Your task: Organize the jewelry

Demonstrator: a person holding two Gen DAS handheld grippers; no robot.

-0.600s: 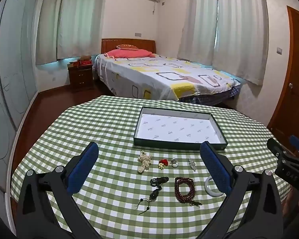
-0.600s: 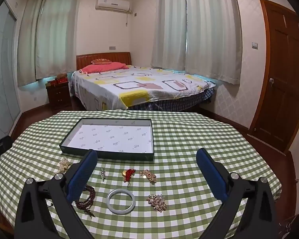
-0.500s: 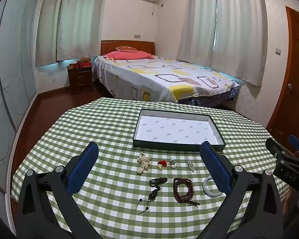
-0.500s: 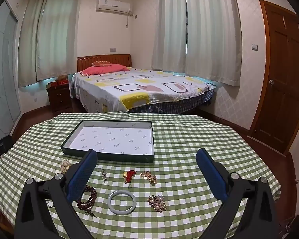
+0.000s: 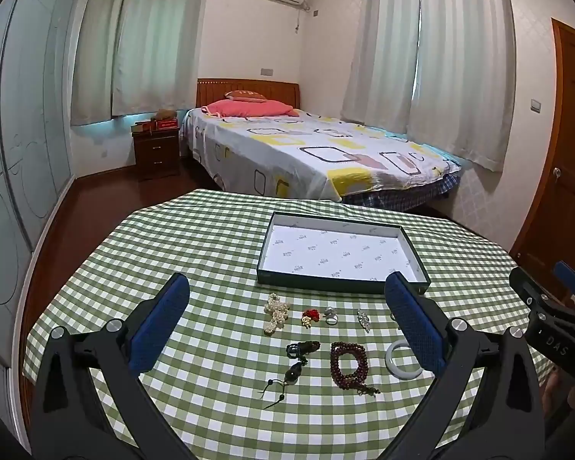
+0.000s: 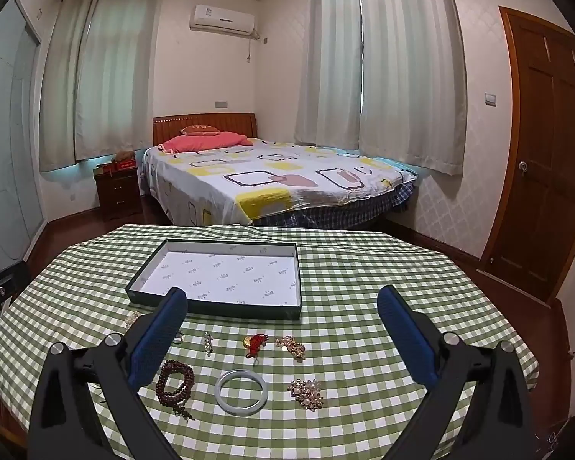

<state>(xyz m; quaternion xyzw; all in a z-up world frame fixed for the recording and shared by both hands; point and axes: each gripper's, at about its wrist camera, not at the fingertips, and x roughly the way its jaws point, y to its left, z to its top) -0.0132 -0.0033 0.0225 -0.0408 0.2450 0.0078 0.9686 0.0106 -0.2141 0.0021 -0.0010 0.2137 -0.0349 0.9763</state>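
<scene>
A bed (image 6: 272,188) stands beyond the checked surface (image 6: 364,268). On the surface, the green box tray (image 6: 218,308) holds only printed white lining. Jewelry lies loose near its front wall: wooden bead bracelet (image 6: 174,383), jade bangle (image 6: 240,391), pearl brooch (image 6: 306,393). Left gripper (image 5: 287,339) and right gripper (image 6: 283,345) hover with fingers spread wide, gripping nothing. The view has lifted slightly since earlier.

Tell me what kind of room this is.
A home bedroom, most likely: a made bed with a pink pillow, a nightstand beside it, and curtained windows. The jewelry sits on a checked-cloth table at the foot.
</scene>
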